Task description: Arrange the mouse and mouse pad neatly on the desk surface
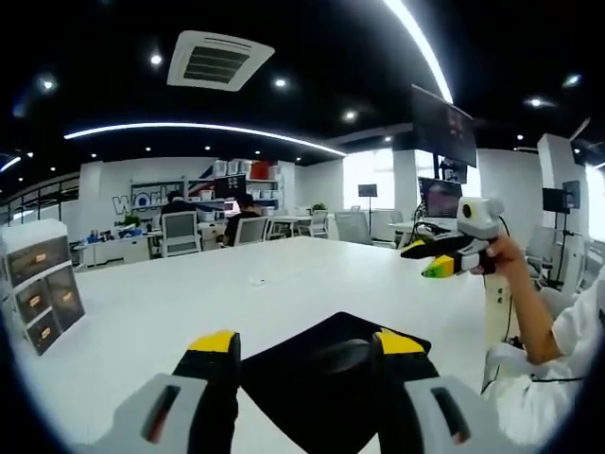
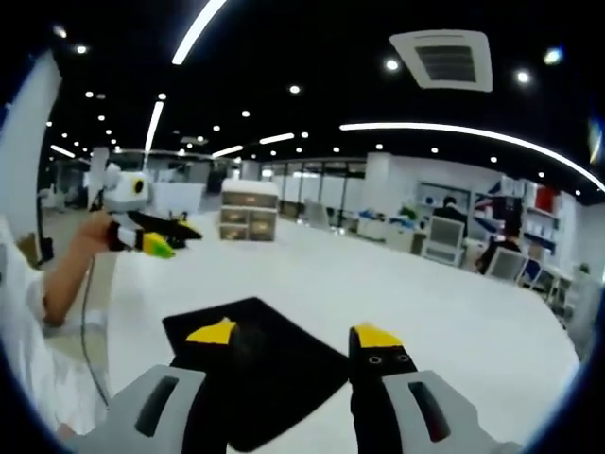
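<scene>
Left gripper (image 1: 302, 355) up, jaws spread wide. Right gripper (image 2: 295, 345) level beside it (jaws parted too), each held in a hand (image 1: 501, 257).

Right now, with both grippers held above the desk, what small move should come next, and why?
Probably lower the left gripper toward the mouse. Its jaws stand open and empty above the black mouse pad, where the mouse sits; the right gripper also hovers open.

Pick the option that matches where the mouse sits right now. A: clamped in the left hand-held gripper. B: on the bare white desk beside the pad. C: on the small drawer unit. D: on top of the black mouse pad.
D: in the left gripper view the dark mouse rests on the black mouse pad, ahead of the open left hand-held gripper.
</scene>
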Available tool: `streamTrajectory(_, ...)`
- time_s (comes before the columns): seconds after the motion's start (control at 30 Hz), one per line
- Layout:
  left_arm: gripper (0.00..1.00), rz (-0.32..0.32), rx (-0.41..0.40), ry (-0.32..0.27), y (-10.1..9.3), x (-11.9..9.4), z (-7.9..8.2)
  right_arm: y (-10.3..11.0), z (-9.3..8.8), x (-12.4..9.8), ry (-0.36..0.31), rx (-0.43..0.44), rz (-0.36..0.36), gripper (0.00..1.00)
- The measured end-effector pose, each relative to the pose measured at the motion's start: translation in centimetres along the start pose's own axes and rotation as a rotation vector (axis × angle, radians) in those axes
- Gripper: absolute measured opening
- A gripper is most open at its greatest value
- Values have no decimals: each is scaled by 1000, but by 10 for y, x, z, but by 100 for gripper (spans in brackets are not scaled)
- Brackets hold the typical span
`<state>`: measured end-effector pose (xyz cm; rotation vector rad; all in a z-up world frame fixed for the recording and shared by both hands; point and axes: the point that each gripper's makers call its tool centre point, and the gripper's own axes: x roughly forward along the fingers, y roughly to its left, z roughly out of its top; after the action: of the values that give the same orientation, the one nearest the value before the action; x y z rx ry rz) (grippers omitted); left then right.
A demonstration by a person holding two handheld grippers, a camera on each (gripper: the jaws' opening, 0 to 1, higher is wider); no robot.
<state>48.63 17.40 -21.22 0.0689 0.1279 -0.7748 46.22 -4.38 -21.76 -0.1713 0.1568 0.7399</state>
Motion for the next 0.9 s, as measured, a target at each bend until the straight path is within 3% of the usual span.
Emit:
streamTrajectory(0.23, 58, 22, 12, 25, 9, 13, -16, 13, -11, 16, 23, 6, 55, 45)
streamTrajectory(0.7, 60, 17, 34, 46, 4, 40, -45, 32, -35, 40, 69, 36, 140, 44)
streamTrajectory(0.9, 60, 42, 31, 84, 5, 51, -62, 37, -47, 49, 90, 63, 167, 44)
